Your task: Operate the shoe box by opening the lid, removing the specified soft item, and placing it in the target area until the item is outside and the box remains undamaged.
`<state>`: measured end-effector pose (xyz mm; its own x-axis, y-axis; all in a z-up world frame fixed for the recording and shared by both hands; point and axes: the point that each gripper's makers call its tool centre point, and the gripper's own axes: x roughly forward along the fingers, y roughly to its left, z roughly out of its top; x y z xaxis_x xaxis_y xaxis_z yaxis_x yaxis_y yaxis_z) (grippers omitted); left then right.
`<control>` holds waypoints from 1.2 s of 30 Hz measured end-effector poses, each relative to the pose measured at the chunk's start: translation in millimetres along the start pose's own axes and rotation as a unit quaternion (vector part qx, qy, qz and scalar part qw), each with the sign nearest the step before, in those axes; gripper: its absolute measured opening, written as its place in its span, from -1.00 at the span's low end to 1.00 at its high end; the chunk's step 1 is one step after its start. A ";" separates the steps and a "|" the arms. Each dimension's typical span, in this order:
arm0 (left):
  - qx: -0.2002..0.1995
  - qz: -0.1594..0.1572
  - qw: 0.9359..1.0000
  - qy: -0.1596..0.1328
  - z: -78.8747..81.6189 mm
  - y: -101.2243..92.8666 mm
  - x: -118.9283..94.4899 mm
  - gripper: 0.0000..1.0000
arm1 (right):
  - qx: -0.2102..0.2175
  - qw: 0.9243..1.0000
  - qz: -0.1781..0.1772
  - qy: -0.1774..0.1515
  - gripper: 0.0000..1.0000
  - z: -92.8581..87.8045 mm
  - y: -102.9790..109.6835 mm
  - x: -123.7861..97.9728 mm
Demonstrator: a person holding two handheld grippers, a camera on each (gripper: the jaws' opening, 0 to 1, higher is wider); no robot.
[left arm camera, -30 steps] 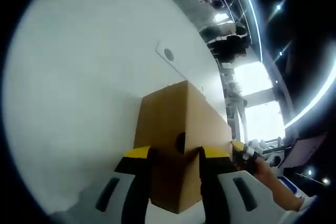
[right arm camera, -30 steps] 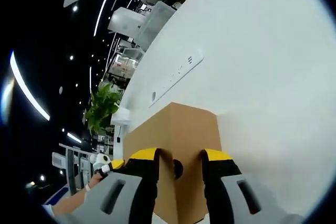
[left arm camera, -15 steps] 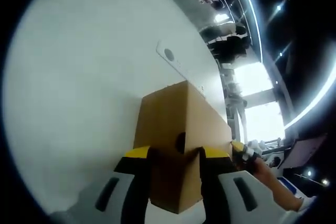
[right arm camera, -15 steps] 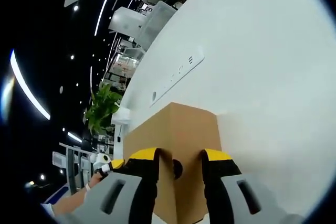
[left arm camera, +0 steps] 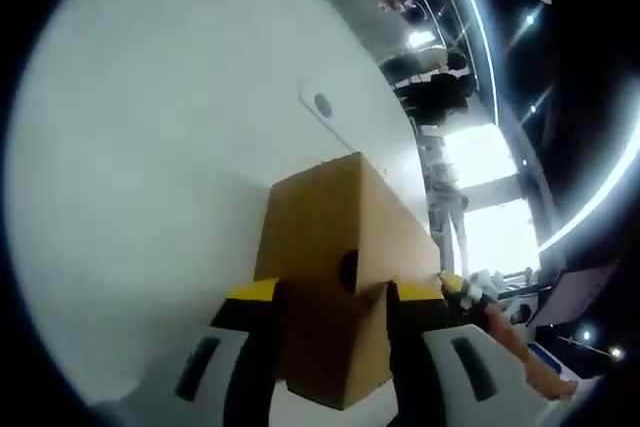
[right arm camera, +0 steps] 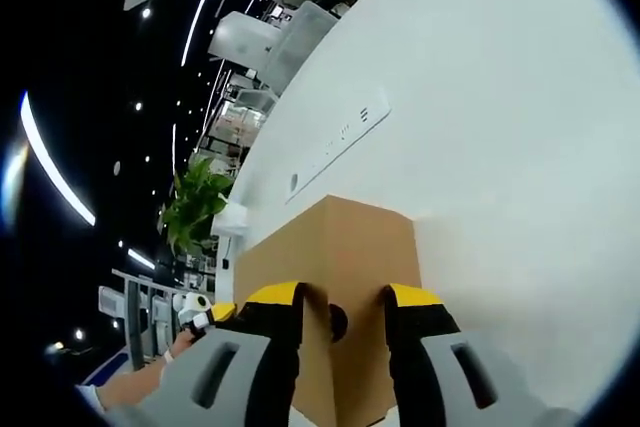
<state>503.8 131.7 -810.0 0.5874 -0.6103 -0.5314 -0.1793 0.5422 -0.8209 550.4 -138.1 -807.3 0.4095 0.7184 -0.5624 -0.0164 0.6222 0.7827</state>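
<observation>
Bright, glary white table (left arm camera: 150,147), strong fisheye warping, perhaps slightly soft focus.

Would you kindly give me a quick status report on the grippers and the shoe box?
Left gripper and right gripper each straddle an end of the shoe box. Lid shut, box on white table. Nothing in the way.

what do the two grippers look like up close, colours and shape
Both match. The left gripper has two thick black fingers with yellow tips, set in pale grey housings that each carry a dark oval slot. The right gripper has the same black fingers, yellow tips and grey slotted housings. No cables or printed markings are visible on either.
</observation>
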 end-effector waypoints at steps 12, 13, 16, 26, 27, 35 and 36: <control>0.063 0.033 0.997 0.007 -6.1 4.3 0.7 0.70 | 0.000 1.000 0.002 -0.002 -0.36 -2.6 3.3 -2.0; 0.067 0.032 0.997 0.008 -6.9 3.8 0.2 0.72 | 0.001 1.000 0.002 -0.002 -0.36 -2.2 2.9 -1.7; 0.092 0.044 0.995 0.016 -9.1 8.8 0.5 0.82 | 0.002 1.000 0.003 -0.002 -0.36 -0.9 1.4 -1.0; 0.129 0.057 0.989 0.035 -11.5 14.6 2.7 0.98 | 0.002 1.000 0.001 -0.004 -0.36 -1.9 2.8 -1.4; 0.131 0.058 0.989 0.035 -10.9 14.8 2.5 0.98 | 0.001 1.000 0.001 -0.003 -0.36 -2.8 3.8 -1.8; 0.225 0.093 0.969 0.028 4.7 13.2 -8.8 0.98 | 0.002 1.000 0.000 -0.004 -0.36 -0.8 1.9 -1.2; 0.245 0.103 0.964 0.032 5.1 12.7 -11.2 0.98 | 0.002 1.000 0.000 -0.004 -0.36 -0.6 1.8 -1.1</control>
<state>499.0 148.3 -813.4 0.5257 -0.4861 -0.6981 0.1153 0.8538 -0.5076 549.3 -137.6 -805.4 0.4174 0.7151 -0.5608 -0.0131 0.6218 0.7831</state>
